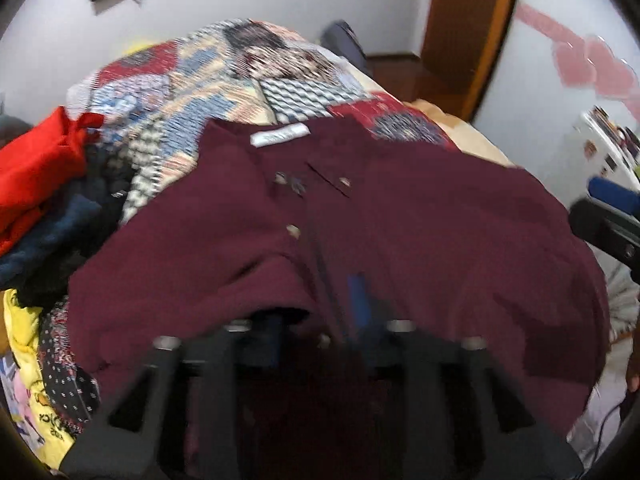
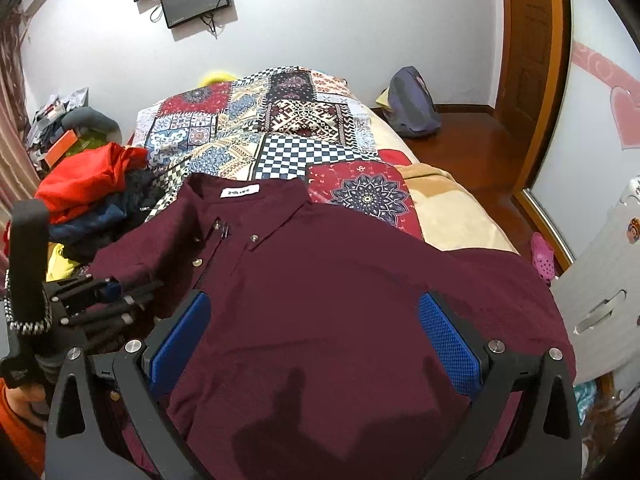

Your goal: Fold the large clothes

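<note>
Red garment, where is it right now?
The red garment sits on top of the clothes pile at the left side of the bed in both views, left of the maroon shirt's collar and on the patchwork bedspread.

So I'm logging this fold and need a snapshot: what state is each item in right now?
Maroon shirt: spread flat on the bed, collar away from the cameras, top buttons undone.
Right gripper: open, hovering over the shirt.
Left gripper: blurred, at the shirt's left side; grip unclear.
Clothes pile: crumpled, unfolded.
Patchwork bedspread: laid over the bed.
</note>
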`<state>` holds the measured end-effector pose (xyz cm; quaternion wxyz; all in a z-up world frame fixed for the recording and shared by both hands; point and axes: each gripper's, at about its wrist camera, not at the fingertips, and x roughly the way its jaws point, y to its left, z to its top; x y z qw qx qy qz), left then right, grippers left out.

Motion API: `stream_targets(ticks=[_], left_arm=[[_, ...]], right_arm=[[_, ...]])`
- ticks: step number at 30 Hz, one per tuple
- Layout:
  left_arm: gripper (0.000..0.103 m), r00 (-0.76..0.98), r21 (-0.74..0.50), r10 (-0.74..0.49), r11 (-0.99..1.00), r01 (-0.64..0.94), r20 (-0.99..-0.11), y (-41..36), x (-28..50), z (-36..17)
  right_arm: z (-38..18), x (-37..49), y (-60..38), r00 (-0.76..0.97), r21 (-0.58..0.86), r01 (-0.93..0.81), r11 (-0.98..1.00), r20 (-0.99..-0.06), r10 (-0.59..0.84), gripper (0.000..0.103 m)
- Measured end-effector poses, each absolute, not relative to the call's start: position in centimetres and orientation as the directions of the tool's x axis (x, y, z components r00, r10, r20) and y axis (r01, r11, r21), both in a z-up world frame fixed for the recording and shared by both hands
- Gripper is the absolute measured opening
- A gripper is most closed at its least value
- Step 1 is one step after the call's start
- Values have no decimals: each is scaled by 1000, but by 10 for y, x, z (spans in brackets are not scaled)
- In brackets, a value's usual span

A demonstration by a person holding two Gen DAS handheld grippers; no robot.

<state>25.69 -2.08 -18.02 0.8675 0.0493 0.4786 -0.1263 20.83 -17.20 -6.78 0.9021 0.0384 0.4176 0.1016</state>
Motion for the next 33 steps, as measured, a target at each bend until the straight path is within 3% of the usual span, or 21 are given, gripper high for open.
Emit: stream_targets(ticks=[8,12,22,33], left_arm=[[73,584,-45,-213,957,288,-784,0,237,-125],[86,665,-14,-152,978,208,-731,42,222,-97],[89,702,52,77,997,-57,-708,170,190,-83],[89,611,24,166,972,-234,-774,259,154,-135]], right_arm=[[-49,207,-164,664,132,-183,974,-714,222,103],[-35,209,-145,683,113,-231,966,-688,244,103],[-26,215,-47,645,43,-446,894,-677,354,103],[-84,214,109,431,-47,-720,692,-812,393,103]])
